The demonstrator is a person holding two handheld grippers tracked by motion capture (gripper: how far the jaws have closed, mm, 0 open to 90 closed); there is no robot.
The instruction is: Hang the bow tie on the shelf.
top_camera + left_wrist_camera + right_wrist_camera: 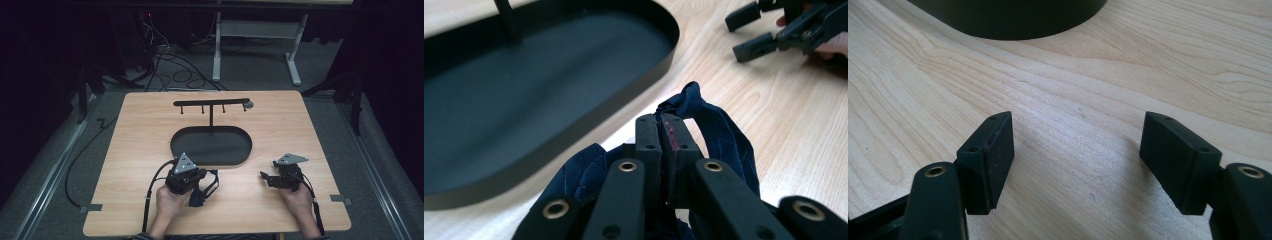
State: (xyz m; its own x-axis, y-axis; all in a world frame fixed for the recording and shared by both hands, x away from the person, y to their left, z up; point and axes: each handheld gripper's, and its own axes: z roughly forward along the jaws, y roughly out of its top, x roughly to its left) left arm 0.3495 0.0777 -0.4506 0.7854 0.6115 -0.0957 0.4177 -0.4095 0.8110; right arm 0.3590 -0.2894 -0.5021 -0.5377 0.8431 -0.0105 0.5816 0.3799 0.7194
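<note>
My left gripper point(210, 176) point(665, 131) is shut on a dark navy strip of cloth point(719, 132) point(199, 195), which loops out past the jaws and hangs down to the wooden table. It sits just in front of the black oval tray point(212, 150) point(549, 90). A black T-shaped stand point(211, 104) with small hooks rises from the tray's far side. My right gripper point(265, 177) point(1077, 160) stands open low over bare wood near the front right, nothing between its fingers. The left gripper view also catches the right gripper point(754, 32) at top right.
The wooden table point(140, 130) has bare room left and right of the tray. The tray's rim point(1013, 22) lies ahead of my right gripper. Beyond the table are floor cables point(175, 70) and a white desk frame point(260, 35).
</note>
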